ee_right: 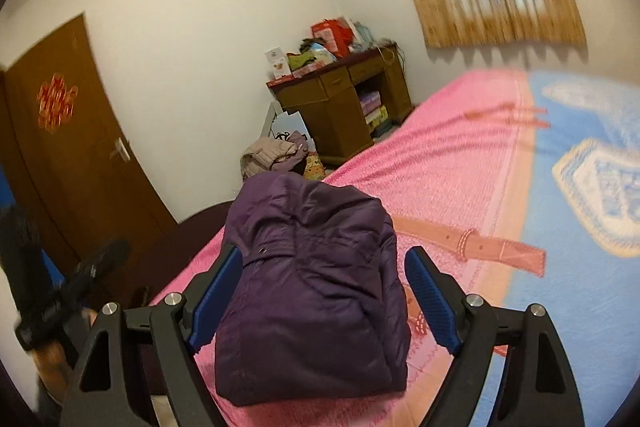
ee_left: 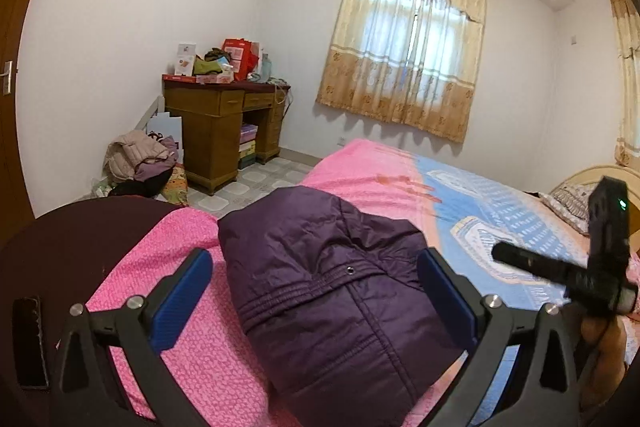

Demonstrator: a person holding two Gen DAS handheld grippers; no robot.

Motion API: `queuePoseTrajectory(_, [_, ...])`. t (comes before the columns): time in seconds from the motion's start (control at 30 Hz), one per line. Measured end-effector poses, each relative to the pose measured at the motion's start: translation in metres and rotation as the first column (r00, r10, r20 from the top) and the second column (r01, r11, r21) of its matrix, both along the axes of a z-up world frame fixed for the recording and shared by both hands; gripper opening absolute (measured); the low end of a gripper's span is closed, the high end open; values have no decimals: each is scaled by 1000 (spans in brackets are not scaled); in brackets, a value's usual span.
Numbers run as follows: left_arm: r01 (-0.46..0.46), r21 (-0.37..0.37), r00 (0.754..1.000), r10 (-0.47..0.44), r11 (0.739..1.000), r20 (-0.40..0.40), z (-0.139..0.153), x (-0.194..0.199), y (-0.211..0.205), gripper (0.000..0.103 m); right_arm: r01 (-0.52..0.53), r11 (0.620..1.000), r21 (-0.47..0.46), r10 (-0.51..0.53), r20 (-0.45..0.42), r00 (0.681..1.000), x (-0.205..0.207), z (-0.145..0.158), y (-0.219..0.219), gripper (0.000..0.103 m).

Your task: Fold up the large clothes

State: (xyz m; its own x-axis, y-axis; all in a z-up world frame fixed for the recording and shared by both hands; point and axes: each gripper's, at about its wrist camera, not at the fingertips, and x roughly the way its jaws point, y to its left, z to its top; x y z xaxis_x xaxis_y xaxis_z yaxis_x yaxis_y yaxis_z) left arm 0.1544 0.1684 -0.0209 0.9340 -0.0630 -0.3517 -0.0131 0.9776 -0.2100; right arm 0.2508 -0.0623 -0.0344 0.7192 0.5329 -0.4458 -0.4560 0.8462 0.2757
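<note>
Left gripper [ee_left: 316, 307] fingers wide apart, right gripper [ee_right: 324, 299] same; folded purple coat [ee_left: 340, 291] straight ahead, lying lengthways.

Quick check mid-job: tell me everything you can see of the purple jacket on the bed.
The purple jacket is a dark, quilted puffer with a slightly shiny shell, stitched seams and a metal snap. It lies folded into a compact, puffy bundle on the pink part of the bedspread, near the bed's edge. Both the left tool and right tool are open, their blue pads on either side of the bundle, gripping nothing.
</note>
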Motion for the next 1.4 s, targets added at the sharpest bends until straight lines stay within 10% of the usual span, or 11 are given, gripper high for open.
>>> queuePoseTrajectory(1.4, [37, -10, 999, -37, 999, 17, 1, -6, -9, 103, -23, 999, -23, 24, 71, 997, -42, 10, 5, 84])
